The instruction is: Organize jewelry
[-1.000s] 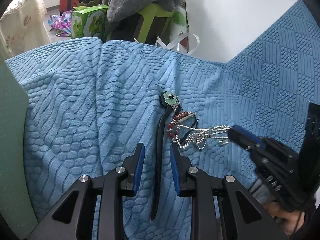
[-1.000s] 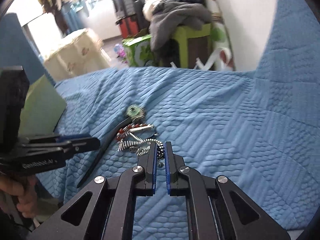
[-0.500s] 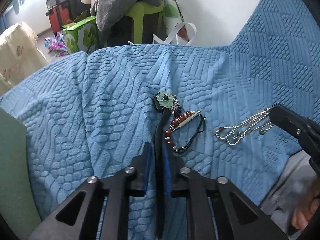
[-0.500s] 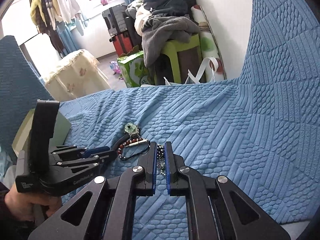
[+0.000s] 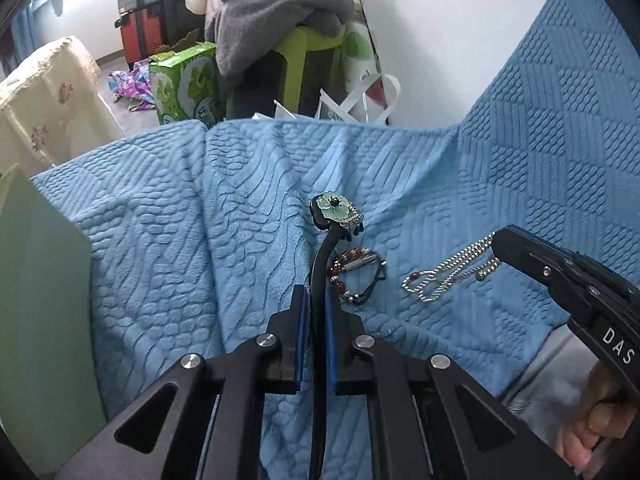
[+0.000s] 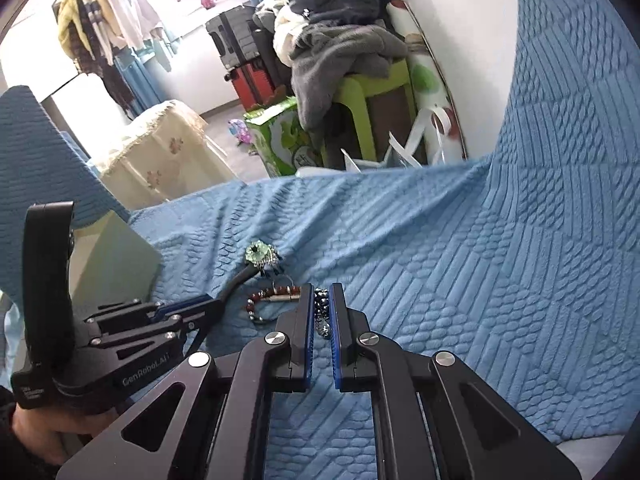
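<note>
Left gripper (image 5: 316, 308) clamps the black hair stick (image 5: 320, 264), its green flower head (image 5: 334, 206) raised above the blue quilt (image 5: 160, 240); right gripper (image 6: 321, 300) pinches the silver chain (image 5: 448, 272); a red bead bracelet (image 5: 352, 268) lies between them.

Blue quilt (image 5: 400, 168): soft cloth, embossed ridged texture, matt. On it: silver chain (image 5: 452, 272) shiny twisted metal; hair stick (image 5: 320, 264) glossy black, pale green glassy flower; bead bracelet (image 5: 352, 268) polished red beads. Left gripper (image 5: 316, 312): matt black plastic, bright metal screws.
</note>
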